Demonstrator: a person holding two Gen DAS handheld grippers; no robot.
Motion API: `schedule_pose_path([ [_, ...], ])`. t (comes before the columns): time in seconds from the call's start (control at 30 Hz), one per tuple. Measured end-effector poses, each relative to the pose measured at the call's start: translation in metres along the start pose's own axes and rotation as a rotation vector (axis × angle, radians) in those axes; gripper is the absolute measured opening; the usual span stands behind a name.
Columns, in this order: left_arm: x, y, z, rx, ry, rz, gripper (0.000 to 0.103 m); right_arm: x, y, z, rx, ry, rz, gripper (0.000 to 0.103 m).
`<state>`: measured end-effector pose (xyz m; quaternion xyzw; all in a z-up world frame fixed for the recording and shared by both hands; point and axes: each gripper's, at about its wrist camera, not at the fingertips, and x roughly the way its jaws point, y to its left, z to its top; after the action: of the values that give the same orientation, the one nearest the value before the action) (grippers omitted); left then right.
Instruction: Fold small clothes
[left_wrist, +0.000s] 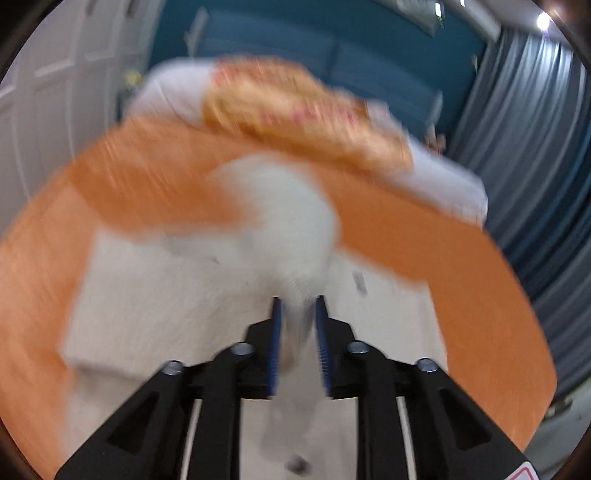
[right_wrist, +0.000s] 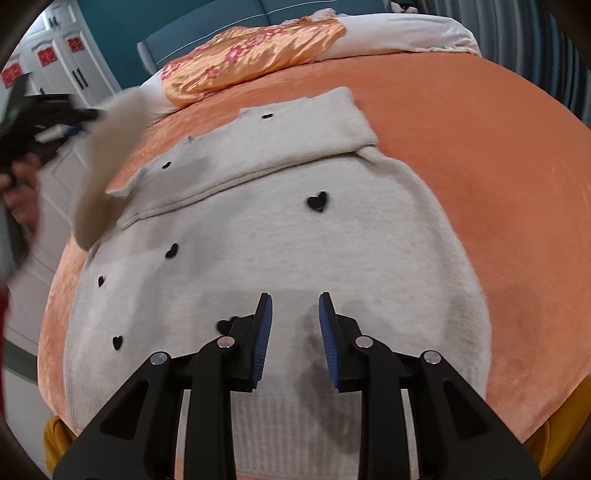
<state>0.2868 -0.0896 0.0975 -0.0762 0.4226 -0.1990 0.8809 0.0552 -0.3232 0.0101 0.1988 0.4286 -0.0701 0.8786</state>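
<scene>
A cream knit sweater (right_wrist: 280, 243) with small black hearts lies flat on an orange bedspread (right_wrist: 480, 155). Its right sleeve (right_wrist: 258, 144) is folded across the chest. My left gripper (left_wrist: 297, 306) is shut on the other sleeve (left_wrist: 291, 229) and holds it lifted above the sweater; the left wrist view is motion-blurred. In the right wrist view that gripper (right_wrist: 79, 125) shows at the far left with the raised sleeve (right_wrist: 107, 158). My right gripper (right_wrist: 295, 306) is open and empty, just above the sweater's lower body near the hem.
An orange satin pillow (right_wrist: 255, 59) with pink flowers lies at the head of the bed on a white sheet (right_wrist: 399, 33). White doors (right_wrist: 62, 55) stand at the left, a teal wall and grey curtains (left_wrist: 535, 147) behind.
</scene>
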Motion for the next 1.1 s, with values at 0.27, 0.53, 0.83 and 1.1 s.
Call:
schedule_pose_path([
  [0.27,0.015,0.054,-0.087,-0.285,0.151,0.000,0.034,-0.004,-0.034,0.021,0.017,-0.038,-0.001,0.040],
  [0.53,-0.021,0.193,-0.057,-0.598,0.057,0.095,0.045,0.042,-0.028,0.109,0.100,-0.064,0.110,0.046],
  [0.83,-0.015,0.233,-0.053,-0.773,0.078,0.013,0.046,0.107,-0.004,0.154,0.134,-0.023,0.057,0.054],
  [1.1,-0.006,0.229,-0.042,-0.735,0.068,0.080,0.005,0.124,0.021,0.178,0.090,0.005,0.122,0.004],
])
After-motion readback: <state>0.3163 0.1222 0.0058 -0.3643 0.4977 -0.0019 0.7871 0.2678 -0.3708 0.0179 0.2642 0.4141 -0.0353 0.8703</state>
